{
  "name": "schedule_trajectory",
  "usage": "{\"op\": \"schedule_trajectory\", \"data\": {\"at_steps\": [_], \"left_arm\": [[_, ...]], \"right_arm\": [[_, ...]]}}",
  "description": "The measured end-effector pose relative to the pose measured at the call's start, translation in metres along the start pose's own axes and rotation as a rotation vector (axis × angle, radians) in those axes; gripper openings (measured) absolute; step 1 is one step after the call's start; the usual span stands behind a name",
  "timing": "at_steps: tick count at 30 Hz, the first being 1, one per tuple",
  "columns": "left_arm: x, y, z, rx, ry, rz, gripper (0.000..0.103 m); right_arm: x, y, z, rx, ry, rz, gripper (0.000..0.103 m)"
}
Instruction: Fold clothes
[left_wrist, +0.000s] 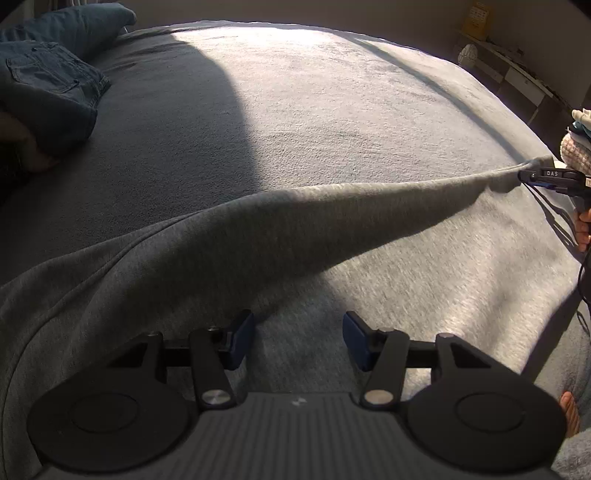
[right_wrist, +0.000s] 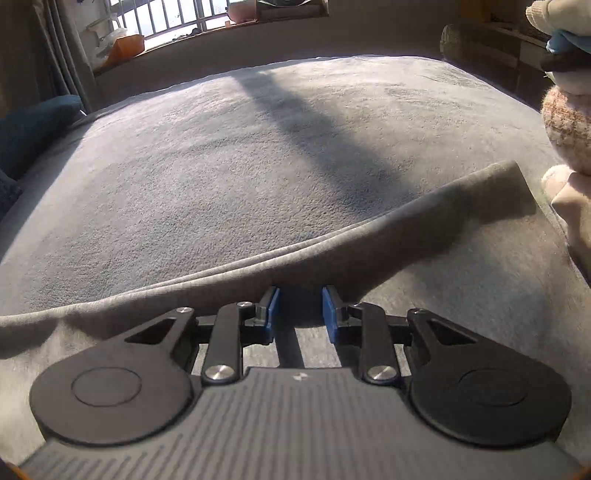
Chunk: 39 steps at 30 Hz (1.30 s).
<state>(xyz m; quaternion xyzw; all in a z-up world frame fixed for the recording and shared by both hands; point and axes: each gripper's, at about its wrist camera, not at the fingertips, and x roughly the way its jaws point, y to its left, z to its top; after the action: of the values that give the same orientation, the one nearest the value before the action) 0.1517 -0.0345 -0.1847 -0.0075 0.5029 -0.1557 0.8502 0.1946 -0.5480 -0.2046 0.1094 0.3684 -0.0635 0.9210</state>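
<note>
grey garment (left_wrist: 221, 240) is seen spread over the near part of the bed (left_wrist: 332, 110), one edge pulled taut toward the right. right tongs (right_wrist: 297, 306) are clamped narrow on that edge, fabric pinched between the blue pads (right_wrist: 273, 306). left tongs (left_wrist: 298, 341) are held apart over the cloth, nothing between them. folded jeans (left_wrist: 51, 81) are noted at the far left, a stack of folded clothes (right_wrist: 565, 122) at the right edge of the bed.
</note>
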Motion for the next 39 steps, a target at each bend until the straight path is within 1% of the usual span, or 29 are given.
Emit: {"op": "schedule_trajectory", "data": {"at_steps": [2, 7, 8, 11, 12, 14, 15, 20, 21, 22, 24, 26, 27, 29, 30, 32, 33, 35, 37, 38, 39], "left_arm": [[0.001, 0.01, 0.003, -0.065, -0.016, -0.027, 0.055], [0.0, 0.014, 0.007, -0.06, -0.028, -0.005, 0.055], [0.0, 0.015, 0.008, -0.052, -0.031, -0.001, 0.055], [0.0, 0.019, 0.009, -0.042, -0.031, -0.01, 0.055], [0.0, 0.021, 0.009, -0.033, -0.028, -0.019, 0.056], [0.0, 0.024, 0.01, -0.014, -0.022, -0.038, 0.057], [-0.001, 0.024, 0.01, 0.001, -0.018, -0.046, 0.057], [-0.002, 0.026, 0.014, 0.064, 0.019, -0.071, 0.057], [-0.003, 0.027, 0.015, 0.074, 0.029, -0.071, 0.057], [-0.004, 0.027, 0.016, 0.083, 0.04, -0.071, 0.058], [-0.008, 0.028, 0.015, 0.107, 0.041, -0.072, 0.064], [-0.01, 0.03, 0.012, 0.121, 0.028, -0.073, 0.065], [-0.011, 0.031, 0.008, 0.116, 0.015, -0.075, 0.065], [-0.014, 0.031, -0.001, 0.099, -0.03, -0.06, 0.065], [-0.016, 0.03, -0.005, 0.091, -0.054, -0.048, 0.065], [-0.021, 0.027, -0.014, 0.08, -0.103, 0.0, 0.065], [-0.025, 0.026, -0.017, 0.067, -0.121, 0.027, 0.065], [-0.032, 0.026, -0.018, 0.039, -0.136, 0.079, 0.065], [-0.04, 0.024, -0.021, 0.052, -0.144, 0.1, 0.065], [-0.044, 0.023, -0.022, 0.056, -0.148, 0.111, 0.066], [-0.048, 0.023, -0.022, 0.047, -0.159, 0.125, 0.07]], "right_arm": [[0.015, -0.023, 0.021, 0.091, -0.023, -0.033, 0.023], [0.029, -0.068, 0.058, 0.189, -0.085, -0.163, 0.022], [0.024, -0.072, 0.06, 0.2, -0.099, -0.17, 0.023], [-0.002, -0.079, 0.056, 0.222, -0.145, -0.141, 0.024], [-0.009, -0.081, 0.051, 0.218, -0.139, -0.13, 0.024], [-0.02, -0.082, 0.036, 0.195, -0.096, -0.105, 0.024], [-0.023, -0.083, 0.03, 0.171, -0.081, -0.139, 0.024], [-0.024, -0.088, 0.011, 0.008, -0.022, -0.465, 0.024], [-0.029, -0.082, 0.008, -0.013, -0.024, -0.488, 0.024], [-0.037, -0.072, 0.005, -0.027, -0.036, -0.484, 0.024], [-0.056, -0.044, 0.0, -0.051, -0.069, -0.418, 0.024], [-0.078, -0.011, -0.006, -0.097, -0.094, -0.29, 0.024], [-0.09, 0.008, -0.01, -0.128, -0.103, -0.202, 0.024], [-0.107, 0.047, -0.02, -0.211, -0.092, 0.013, 0.025], [-0.111, 0.063, -0.027, -0.253, -0.08, 0.096, 0.025], [-0.117, 0.094, -0.042, -0.335, -0.051, 0.227, 0.025], [-0.115, 0.103, -0.049, -0.355, -0.027, 0.25, 0.025], [-0.104, 0.11, -0.058, -0.351, 0.031, 0.221, 0.025], [-0.094, 0.109, -0.057, -0.27, 0.076, 0.158, 0.025], [-0.094, 0.113, -0.054, -0.228, 0.085, 0.159, 0.026], [-0.1, 0.12, -0.053, -0.219, 0.07, 0.184, 0.026]]}}
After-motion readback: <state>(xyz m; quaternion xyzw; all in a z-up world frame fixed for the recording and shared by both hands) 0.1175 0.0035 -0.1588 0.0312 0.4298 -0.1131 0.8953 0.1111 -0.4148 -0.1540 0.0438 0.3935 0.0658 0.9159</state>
